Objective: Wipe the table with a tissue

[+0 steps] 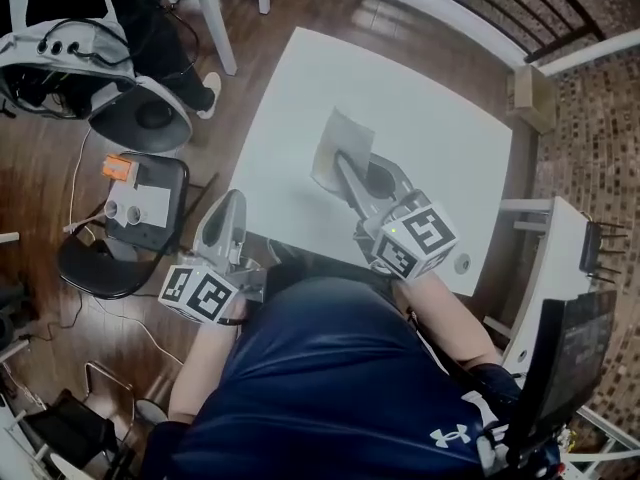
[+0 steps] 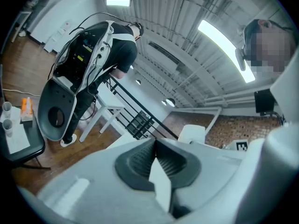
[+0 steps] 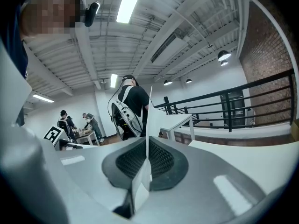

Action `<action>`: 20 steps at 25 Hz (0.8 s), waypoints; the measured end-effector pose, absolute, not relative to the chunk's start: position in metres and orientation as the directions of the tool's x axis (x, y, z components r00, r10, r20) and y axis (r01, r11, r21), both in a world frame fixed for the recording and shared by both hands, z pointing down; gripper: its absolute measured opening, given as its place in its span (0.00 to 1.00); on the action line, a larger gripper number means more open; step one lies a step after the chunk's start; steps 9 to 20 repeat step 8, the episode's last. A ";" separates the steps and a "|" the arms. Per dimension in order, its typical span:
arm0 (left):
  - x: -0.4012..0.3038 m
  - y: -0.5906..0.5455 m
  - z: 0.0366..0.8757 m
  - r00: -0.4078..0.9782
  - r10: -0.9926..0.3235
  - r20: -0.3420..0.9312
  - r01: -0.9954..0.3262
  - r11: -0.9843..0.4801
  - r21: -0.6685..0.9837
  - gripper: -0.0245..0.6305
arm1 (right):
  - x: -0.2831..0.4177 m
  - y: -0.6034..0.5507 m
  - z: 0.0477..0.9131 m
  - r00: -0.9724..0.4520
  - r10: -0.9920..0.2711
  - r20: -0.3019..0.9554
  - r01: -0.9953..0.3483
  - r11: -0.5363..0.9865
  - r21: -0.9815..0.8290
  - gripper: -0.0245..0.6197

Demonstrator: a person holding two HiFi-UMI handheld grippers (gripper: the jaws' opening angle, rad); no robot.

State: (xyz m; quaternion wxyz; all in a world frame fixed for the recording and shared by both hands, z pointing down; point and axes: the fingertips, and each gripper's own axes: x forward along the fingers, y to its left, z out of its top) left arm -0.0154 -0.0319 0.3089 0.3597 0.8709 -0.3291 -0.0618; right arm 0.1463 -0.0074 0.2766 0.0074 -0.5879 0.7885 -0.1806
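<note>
Tissue point(image 1: 337, 146) is on the white surface point(image 1: 440, 118), mid-left, with its long axis running near to far and the far end leaning slightly left. Right gripper point(image 1: 347, 166) fingers are clamped on its near edge, which is hidden under them. In the right gripper view the tissue point(image 3: 148, 111) shows only edge-on, as a thin upright sheet. Left gripper point(image 1: 232, 200) is by the near-left edge, fingers point(image 2: 140, 160) closed together with nothing held.

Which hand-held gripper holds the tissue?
The right hand-held gripper: a tissue sticks out of its jaws over the table; the left hand-held gripper shows none.
</note>
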 end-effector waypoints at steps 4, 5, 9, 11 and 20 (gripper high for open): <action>-0.006 -0.035 0.307 0.785 -0.609 0.114 -0.514 -0.536 0.669 0.05 | 0.154 -0.007 0.273 -0.303 -0.930 0.206 -0.927 0.237 -0.291 0.05; -0.003 -0.037 0.306 0.789 -0.603 0.115 -0.509 -0.537 0.673 0.05 | 0.157 -0.007 0.272 -0.295 -0.932 0.210 -0.930 0.231 -0.285 0.05; 0.002 -0.044 0.305 0.803 -0.587 0.103 -0.486 -0.545 0.683 0.05 | 0.160 -0.011 0.270 -0.275 -0.936 0.220 -0.940 0.213 -0.267 0.05; 0.002 -0.044 0.305 0.803 -0.587 0.103 -0.486 -0.545 0.683 0.05 | 0.160 -0.011 0.270 -0.275 -0.936 0.220 -0.940 0.213 -0.267 0.05; 0.002 -0.044 0.305 0.803 -0.587 0.103 -0.486 -0.545 0.683 0.05 | 0.160 -0.011 0.270 -0.275 -0.936 0.220 -0.940 0.213 -0.267 0.05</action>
